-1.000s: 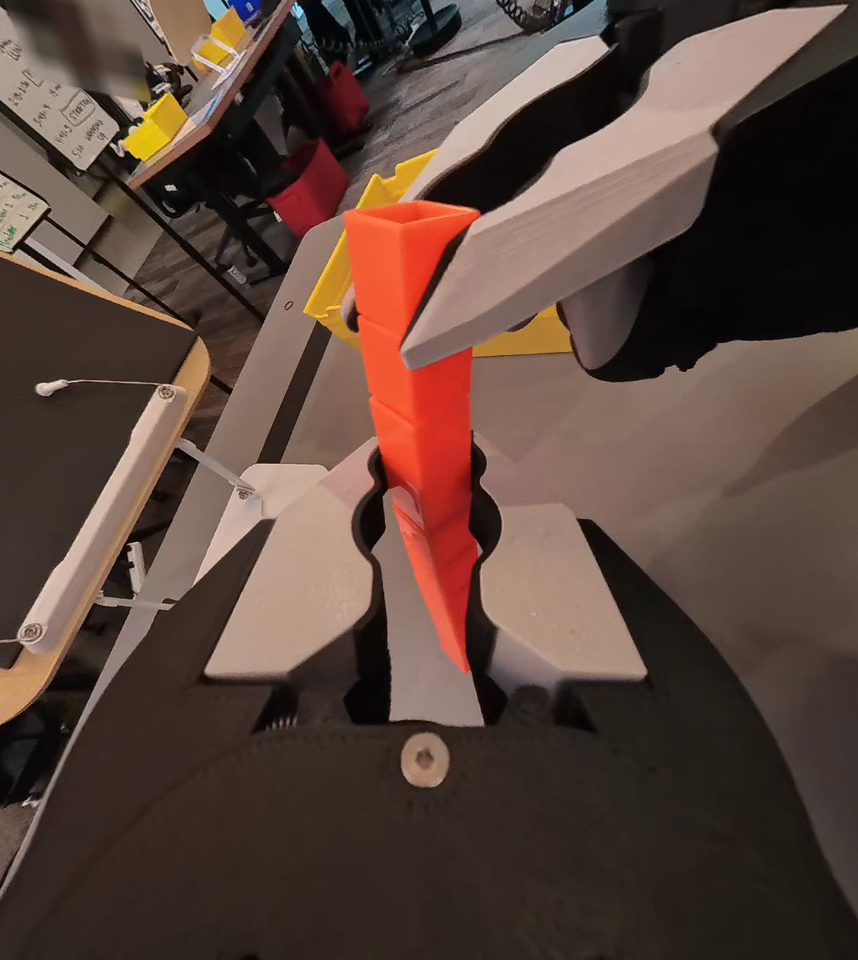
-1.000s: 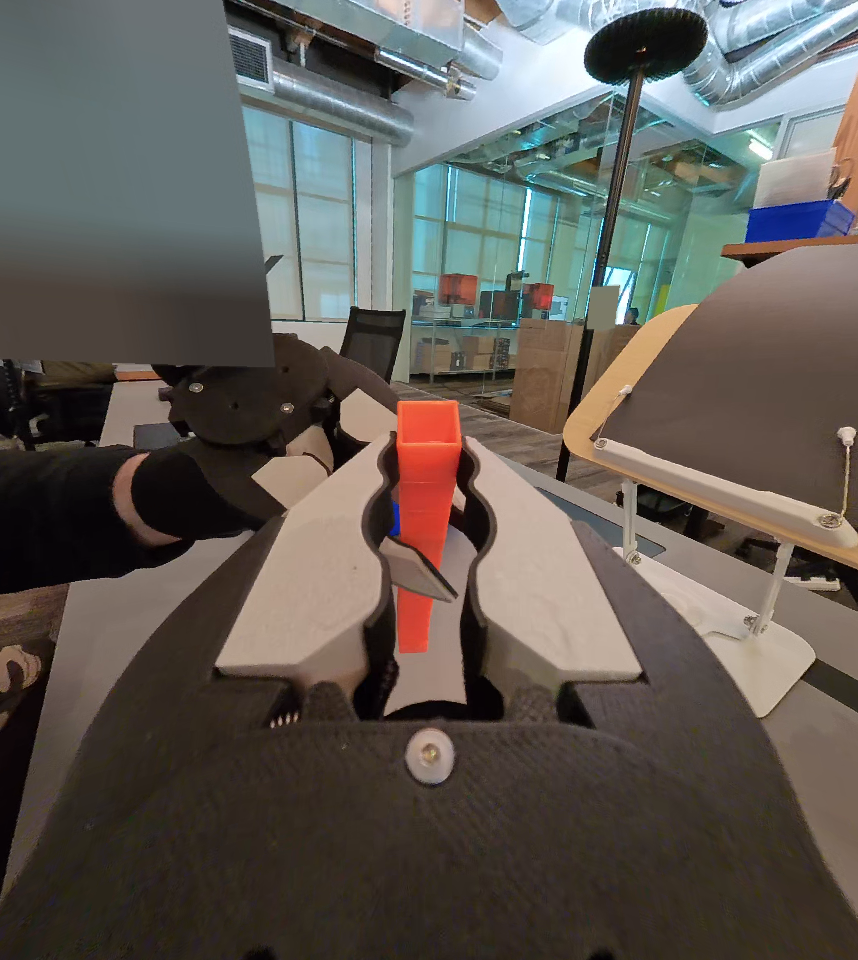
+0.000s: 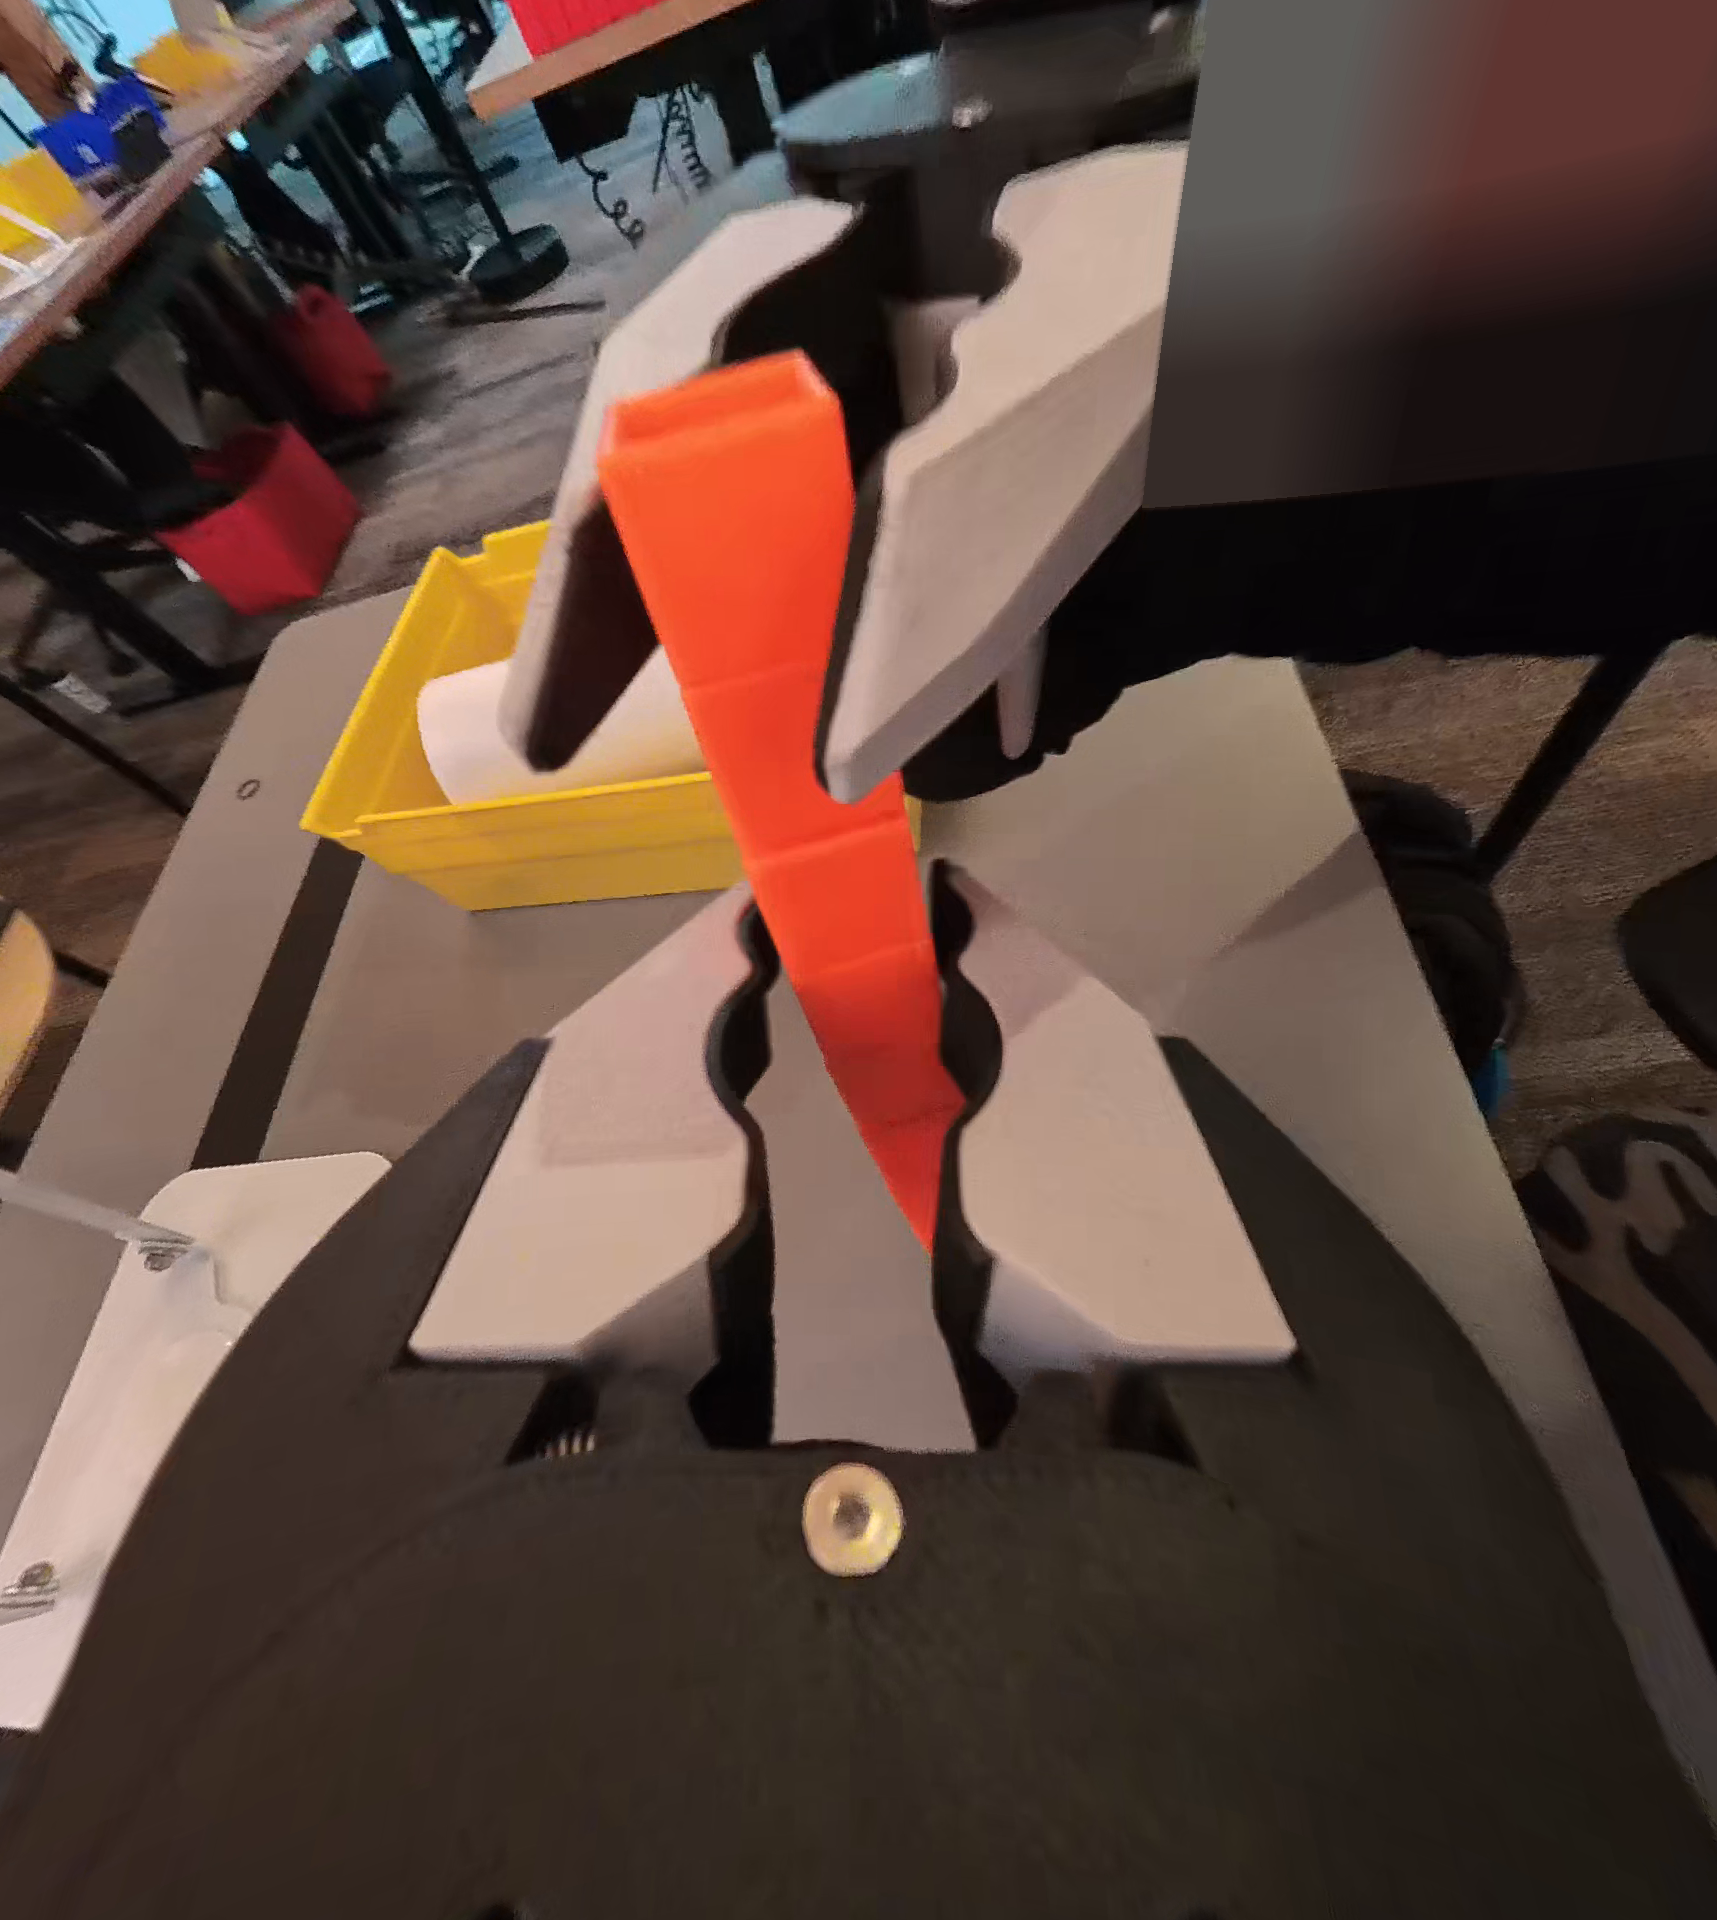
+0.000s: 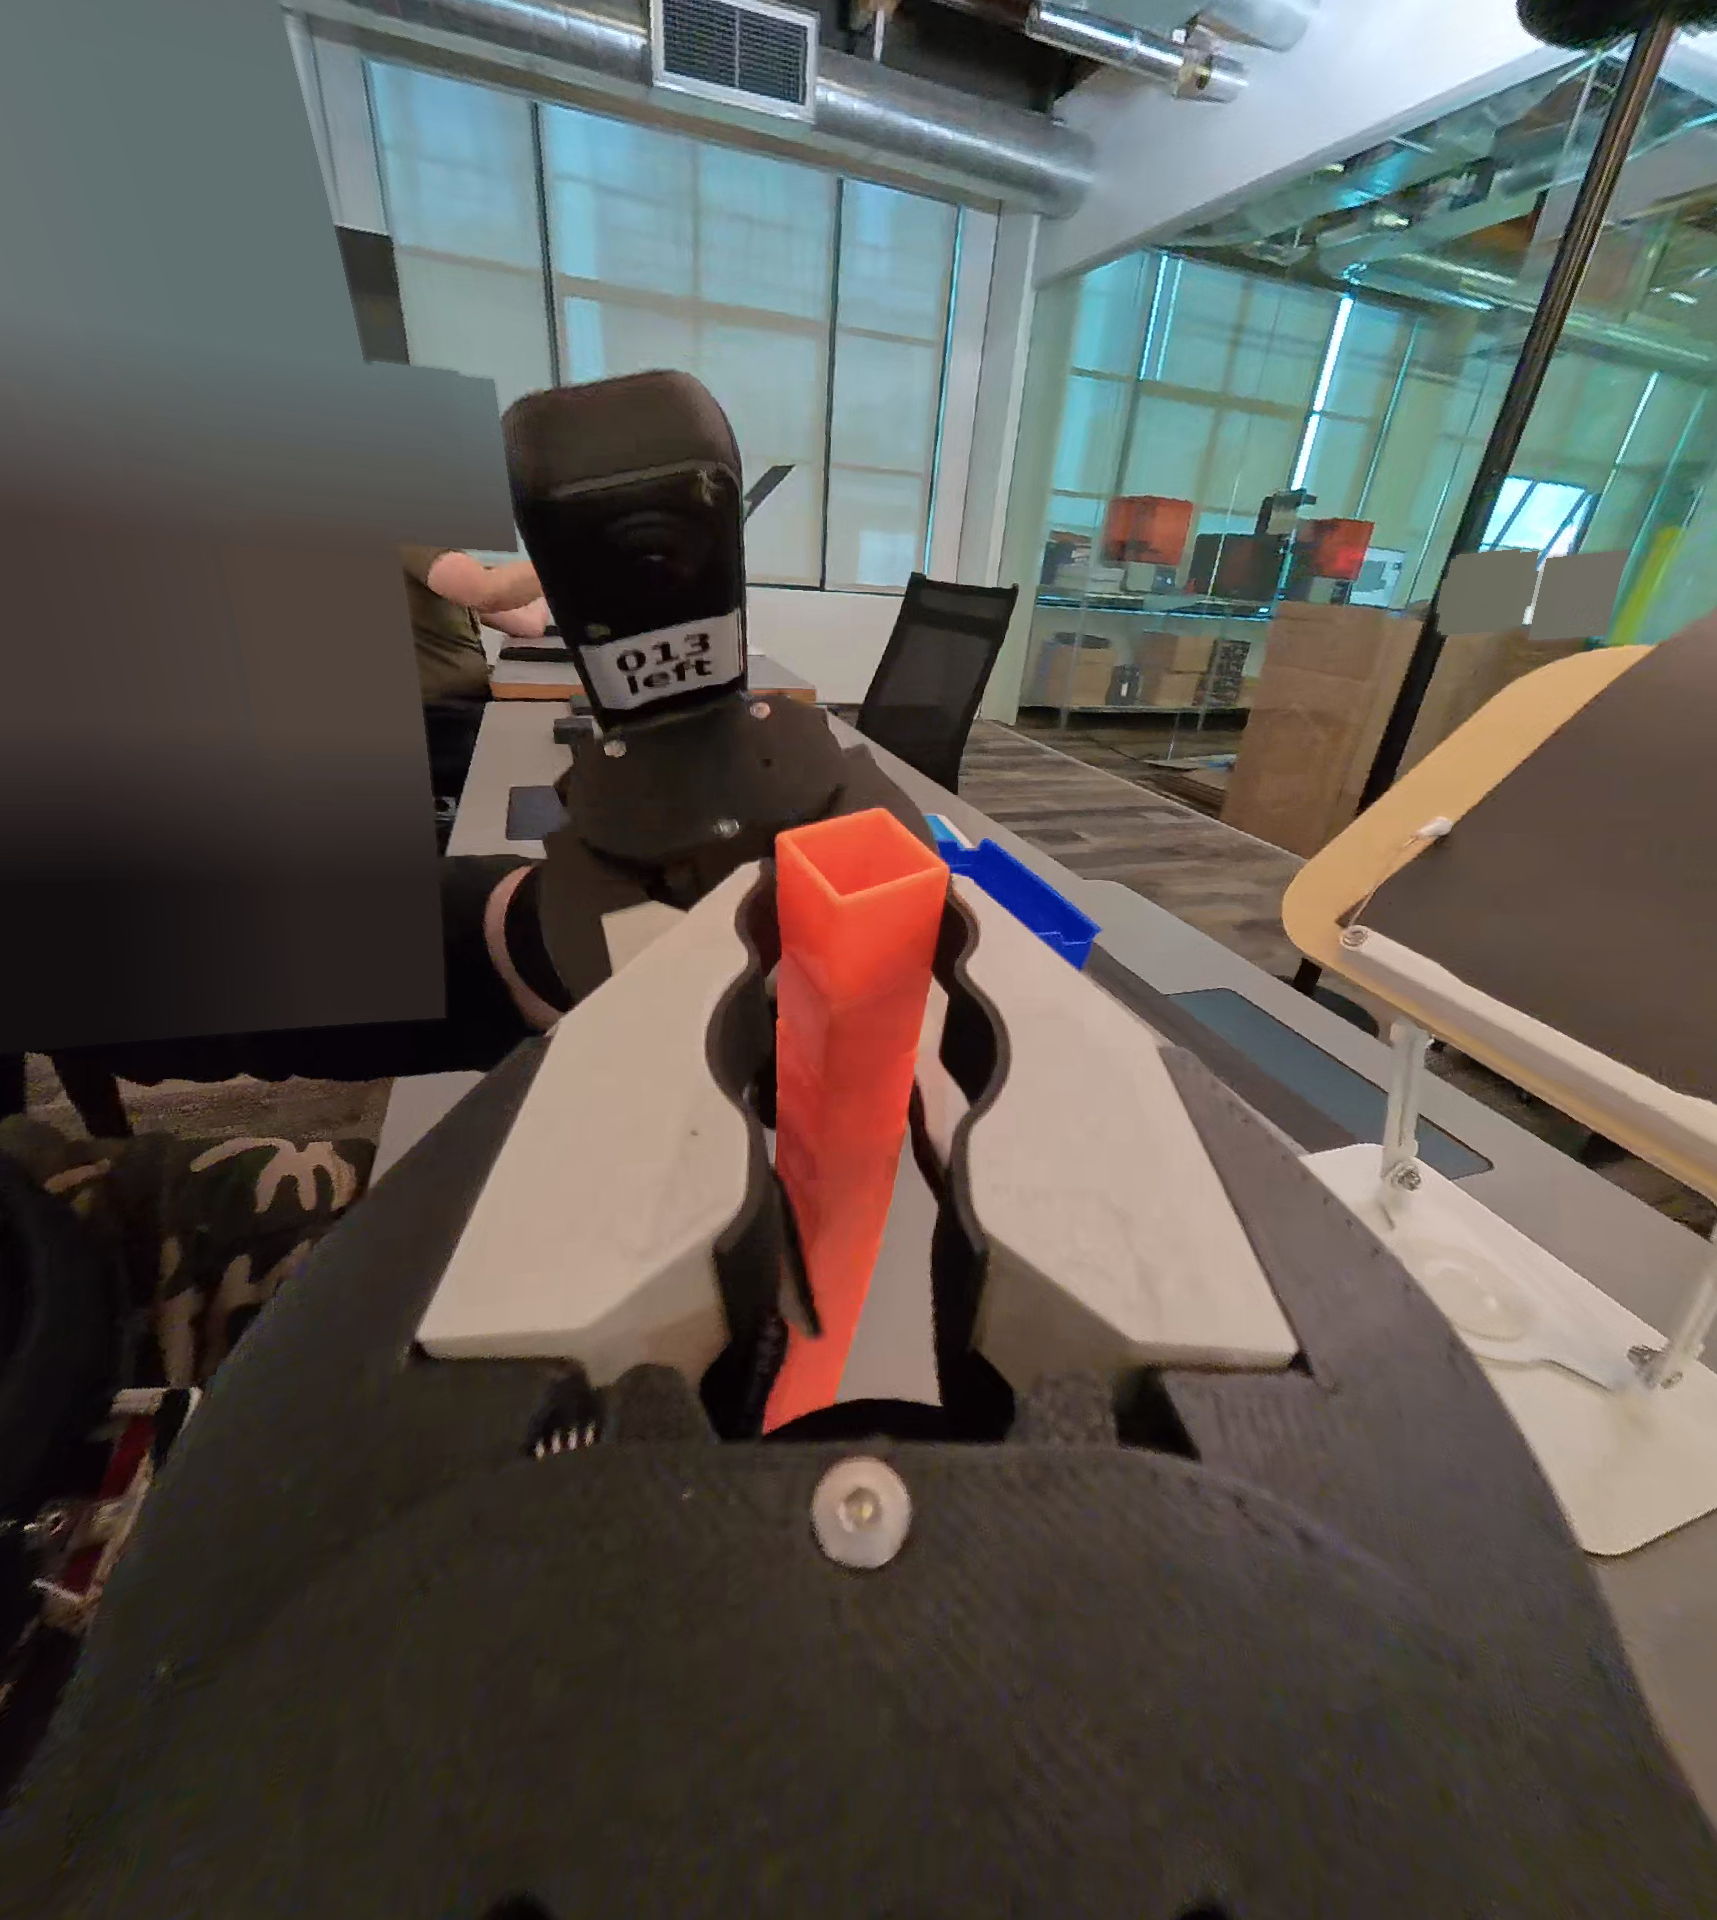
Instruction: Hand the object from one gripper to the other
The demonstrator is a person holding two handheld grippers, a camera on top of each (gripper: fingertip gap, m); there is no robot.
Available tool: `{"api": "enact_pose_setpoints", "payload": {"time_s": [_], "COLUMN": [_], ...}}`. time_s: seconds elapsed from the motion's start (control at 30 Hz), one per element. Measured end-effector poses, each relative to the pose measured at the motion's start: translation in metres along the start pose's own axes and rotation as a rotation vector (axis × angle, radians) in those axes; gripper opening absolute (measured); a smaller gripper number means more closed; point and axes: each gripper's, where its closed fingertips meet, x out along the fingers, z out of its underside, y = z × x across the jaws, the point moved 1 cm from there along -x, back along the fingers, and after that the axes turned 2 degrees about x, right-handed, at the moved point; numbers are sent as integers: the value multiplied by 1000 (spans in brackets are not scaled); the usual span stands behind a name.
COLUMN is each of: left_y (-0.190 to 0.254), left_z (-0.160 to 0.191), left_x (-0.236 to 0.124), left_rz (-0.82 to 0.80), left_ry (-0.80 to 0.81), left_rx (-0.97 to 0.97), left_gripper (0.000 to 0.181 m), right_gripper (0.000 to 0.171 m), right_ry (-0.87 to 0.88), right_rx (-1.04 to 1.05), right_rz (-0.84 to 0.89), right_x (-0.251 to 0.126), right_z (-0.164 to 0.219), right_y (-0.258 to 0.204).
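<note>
Looks mid-handoff: the orange tube (image 4: 849, 1049) sits pinched in the right tool (image 4: 849, 997), while the left tool (image 3: 849, 1049), jaws spread apart, barely touches its lower end, just needing to back off.

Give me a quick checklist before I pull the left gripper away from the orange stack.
1. Right gripper shut on the orange cup stack: ok, its fingers close on both sides.
2. Left gripper open: ok, there is a gap beside the stack.
3. Stack free of the left fingers: not ok, its lower end lies between them, against one finger.
4. Stack in line with the left gripper: not ok, it leans across the gap.
5. Yellow bin out of the retreat path: ok, it sits ahead on the table.
6. Room behind the left gripper: cannot tell, out of view.
</note>
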Motion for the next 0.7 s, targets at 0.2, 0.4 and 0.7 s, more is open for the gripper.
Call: {"api": "enact_pose_setpoints", "payload": {"time_s": [0.2, 0.4, 0.7], "left_y": [8, 36, 81], "left_z": [-19, -35, -45], "left_x": [6, -3, -15], "left_rz": [64, 318, 715], "left_ry": [64, 148, 178], "left_rx": [-34, -55, -49], "left_gripper": [20, 20, 19], "right_gripper": [26, 61, 39], "right_ry": [-21, -25, -44], "right_rx": [13, 15, 15], "right_rz": [25, -59, -426], "right_x": [-12, -19, -28], "right_z": [-14, -20, -18], "right_y": [-4, -21, -64]}}
